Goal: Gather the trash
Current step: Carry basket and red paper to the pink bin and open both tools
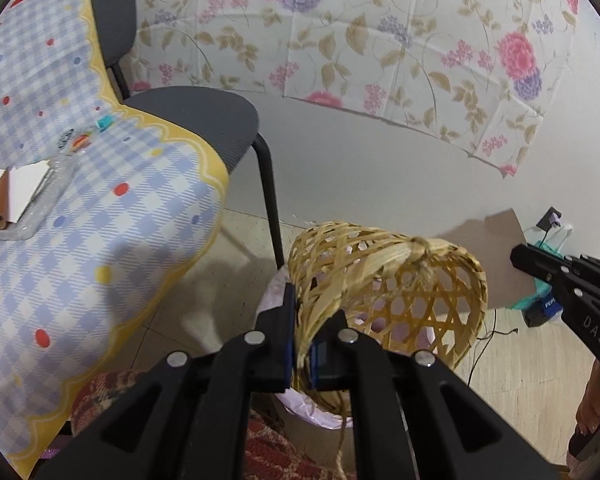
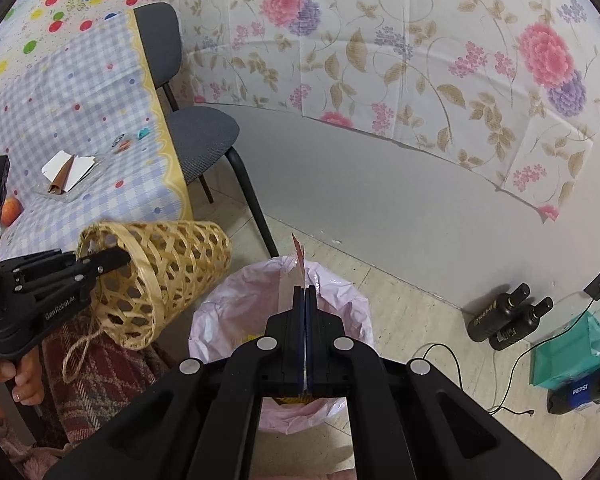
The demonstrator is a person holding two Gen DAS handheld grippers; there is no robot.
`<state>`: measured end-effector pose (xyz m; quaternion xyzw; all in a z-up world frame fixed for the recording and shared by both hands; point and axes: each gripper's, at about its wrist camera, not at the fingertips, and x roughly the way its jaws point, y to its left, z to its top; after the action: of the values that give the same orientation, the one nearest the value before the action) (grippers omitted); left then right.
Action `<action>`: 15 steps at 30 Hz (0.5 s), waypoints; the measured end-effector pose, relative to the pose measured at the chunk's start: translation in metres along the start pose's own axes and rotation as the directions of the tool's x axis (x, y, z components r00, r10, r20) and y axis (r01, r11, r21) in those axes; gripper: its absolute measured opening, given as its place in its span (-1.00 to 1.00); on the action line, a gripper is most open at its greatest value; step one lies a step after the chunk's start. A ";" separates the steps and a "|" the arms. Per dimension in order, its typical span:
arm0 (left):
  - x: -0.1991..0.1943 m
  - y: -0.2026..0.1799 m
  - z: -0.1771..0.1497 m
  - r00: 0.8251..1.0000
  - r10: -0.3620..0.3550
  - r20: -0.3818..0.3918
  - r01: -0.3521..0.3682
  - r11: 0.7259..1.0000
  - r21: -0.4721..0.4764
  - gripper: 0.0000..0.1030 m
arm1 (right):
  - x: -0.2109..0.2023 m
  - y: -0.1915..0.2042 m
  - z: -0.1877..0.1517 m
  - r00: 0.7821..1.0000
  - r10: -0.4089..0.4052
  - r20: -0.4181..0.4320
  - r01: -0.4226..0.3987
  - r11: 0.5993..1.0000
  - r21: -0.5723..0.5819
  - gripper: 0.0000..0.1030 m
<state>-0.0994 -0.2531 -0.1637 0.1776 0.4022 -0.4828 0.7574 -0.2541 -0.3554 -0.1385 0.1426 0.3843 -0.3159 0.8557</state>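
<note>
The left claw (image 1: 300,354) was clamped on the rim of a woven bamboo basket (image 1: 384,292), one finger inside the mouth and one outside. The basket was held tipped on its side in the air, its closed bottom pointing away from the claw. From the right wrist view, the basket (image 2: 160,276) hung left of and above the bin, between the desk's edge and the bin's rim, with a loop of twine (image 2: 80,350) dangling from it.

The right claw (image 2: 305,312) was closed flat on a thin card-like scrap (image 2: 299,258), pale with a reddish upper tip, which stood upright between the fingers and stuck out past their ends. Claw and scrap sat directly over the bin (image 2: 340,304), a round container lined with a pale pink plastic bag; something yellow showed low inside it, too hidden to identify.

The basket was an open hexagonal weave of light tan strips, tube-shaped with a thicker banded rim, and the pink liner showed through its gaps in the left wrist view.

On the desk (image 2: 100,92), covered in a blue-checked cloth with a yellow border, lay a clear tray holding white paper and a brown piece (image 2: 66,174), and an orange fruit (image 2: 10,210) sat nearer the edge. A grey chair (image 2: 200,136) stood beside the desk. Two dark bottles (image 2: 508,318) and a Pepsi bottle (image 2: 580,394) were on the floor by the wall.
</note>
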 end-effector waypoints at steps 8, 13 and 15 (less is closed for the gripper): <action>0.028 -0.005 0.003 0.995 -0.062 -0.074 0.063 0.998 0.015 -0.27 | 0.025 -0.010 0.008 1.000 -0.014 -0.020 0.015 1.000 0.019 -0.98; 0.034 -0.010 0.003 0.996 -0.043 -0.072 0.047 0.997 0.055 0.05 | 0.039 -0.015 0.007 0.999 -0.004 -0.041 0.006 0.999 0.044 -0.94; 0.037 -0.011 0.005 0.996 -0.033 -0.079 0.039 0.997 0.068 0.05 | 0.042 -0.016 0.006 0.999 0.004 -0.052 -0.001 0.999 0.051 -0.94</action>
<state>-0.0994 -0.2829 -0.1881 0.2154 0.4177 -0.5027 0.7255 -0.2393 -0.3885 -0.1658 0.1730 0.3983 -0.3207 0.8418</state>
